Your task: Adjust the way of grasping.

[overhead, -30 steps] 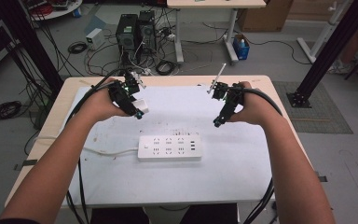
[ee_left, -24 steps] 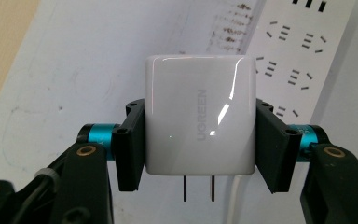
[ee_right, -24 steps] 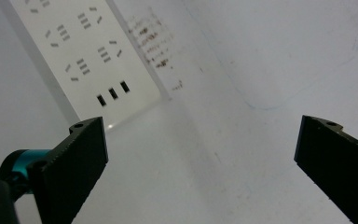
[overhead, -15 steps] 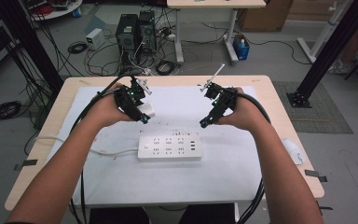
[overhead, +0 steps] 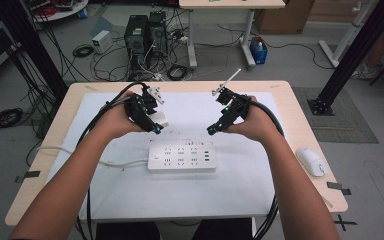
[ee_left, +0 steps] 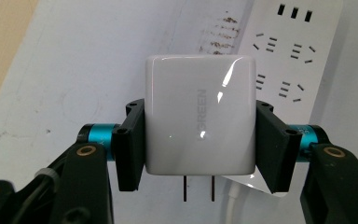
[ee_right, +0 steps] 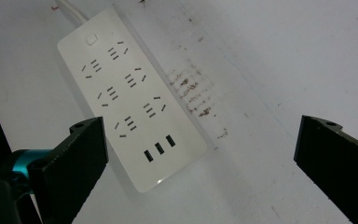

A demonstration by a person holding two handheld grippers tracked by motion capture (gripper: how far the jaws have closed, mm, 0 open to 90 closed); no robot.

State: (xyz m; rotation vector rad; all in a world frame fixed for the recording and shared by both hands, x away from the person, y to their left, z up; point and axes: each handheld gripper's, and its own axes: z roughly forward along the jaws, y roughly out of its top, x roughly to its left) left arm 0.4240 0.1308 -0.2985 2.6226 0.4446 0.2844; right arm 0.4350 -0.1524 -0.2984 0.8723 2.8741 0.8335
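My left gripper [ee_left: 199, 135] is shut on a white square charger [ee_left: 199, 116], its two black prongs pointing back toward the camera. In the high view that charger [overhead: 161, 120] hangs above the mat, just behind the left end of a white power strip [overhead: 182, 158], held by the left gripper [overhead: 156, 125]. My right gripper [overhead: 212, 131] hovers over the strip's right end with its jaws wide apart and nothing between them. In the right gripper view the power strip [ee_right: 130, 98] lies diagonally below that gripper [ee_right: 200, 158], its sockets and three USB ports showing.
A white mat [overhead: 230, 180] covers most of the wooden table [overhead: 300, 100]. The strip's white cord [overhead: 80, 152] trails off to the left. A white mouse [overhead: 311, 162] lies at the table's right edge. Brown smudges [ee_right: 191, 95] mark the mat behind the strip.
Both hands have drifted slightly inward and toward the power strip; the right gripper came nearer the strip's right end. The charger stays in the left gripper.
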